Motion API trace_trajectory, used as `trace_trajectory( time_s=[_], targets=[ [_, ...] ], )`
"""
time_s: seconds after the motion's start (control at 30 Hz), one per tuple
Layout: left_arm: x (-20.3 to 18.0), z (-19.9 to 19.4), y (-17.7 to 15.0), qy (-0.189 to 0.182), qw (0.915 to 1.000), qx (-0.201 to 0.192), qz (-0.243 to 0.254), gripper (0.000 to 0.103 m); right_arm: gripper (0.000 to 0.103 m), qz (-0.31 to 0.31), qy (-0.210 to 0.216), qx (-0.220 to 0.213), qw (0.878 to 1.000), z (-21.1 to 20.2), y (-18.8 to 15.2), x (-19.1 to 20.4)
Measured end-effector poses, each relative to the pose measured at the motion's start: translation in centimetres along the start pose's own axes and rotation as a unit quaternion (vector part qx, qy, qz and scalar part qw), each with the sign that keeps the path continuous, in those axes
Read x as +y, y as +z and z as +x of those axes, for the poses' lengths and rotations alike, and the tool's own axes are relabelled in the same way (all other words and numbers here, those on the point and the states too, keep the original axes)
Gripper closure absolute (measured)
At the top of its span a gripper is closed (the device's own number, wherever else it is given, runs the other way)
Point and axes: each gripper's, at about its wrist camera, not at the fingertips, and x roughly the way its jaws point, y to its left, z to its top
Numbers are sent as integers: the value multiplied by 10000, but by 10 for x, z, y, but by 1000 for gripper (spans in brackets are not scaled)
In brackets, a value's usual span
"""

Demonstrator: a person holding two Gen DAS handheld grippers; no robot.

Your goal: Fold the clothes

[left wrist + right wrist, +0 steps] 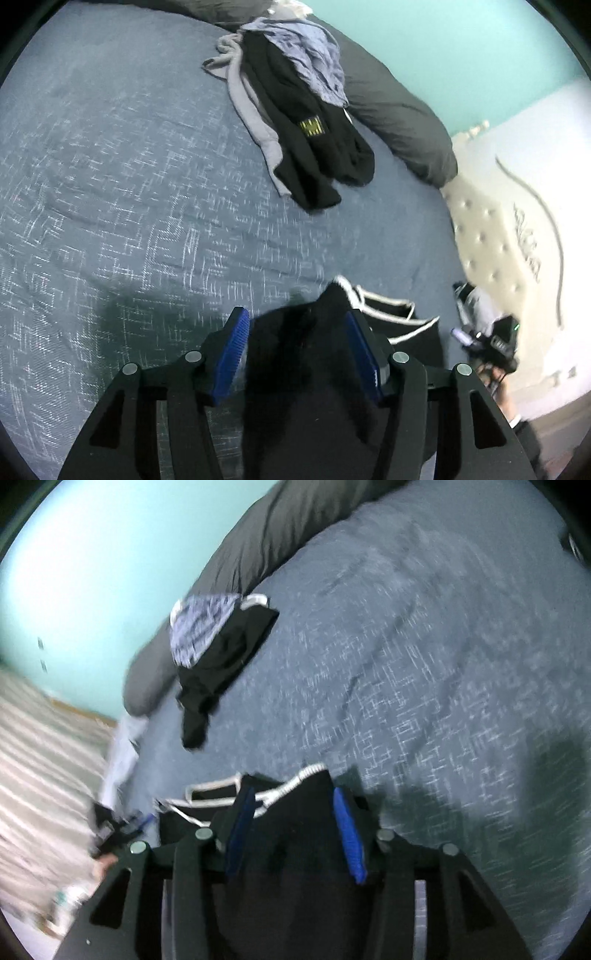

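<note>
- Black soft cloth garment with white cord trim lies at the bottom centre of both views, on the blue-grey patterned bed cover. I judge it light, limp and not fragile; it will sag and slide when lifted.
- Best hold, I think, is at the trimmed edge or a corner, one for each claw, so the cloth spreads flat.
- Left gripper: jaws about half open, the black cloth between the blue pads, not pinched.
- Right gripper: also about half open, cloth between the pads, seemingly loose.
- Pile of unfolded black, grey and blue clothes waits in the upper centre of the left view, well apart.
</note>
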Motion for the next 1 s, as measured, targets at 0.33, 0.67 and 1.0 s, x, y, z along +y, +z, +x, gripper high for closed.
trace_trajectory(
  time_s=[0.33,0.67,1.0],
  targets=[
    [-30,34,-6,391,9939,97,1023,46,58,-1217,-1104,190,9862,35,-10,21],
    [-26,42,-5,447,9921,74,1167,92,85,-1570,-1303,267,9786,62,-11,24],
    [-19,12,2,349,9948,-252,924,96,99,-1238,-1023,-668,9848,11,-6,19]
  ],
)
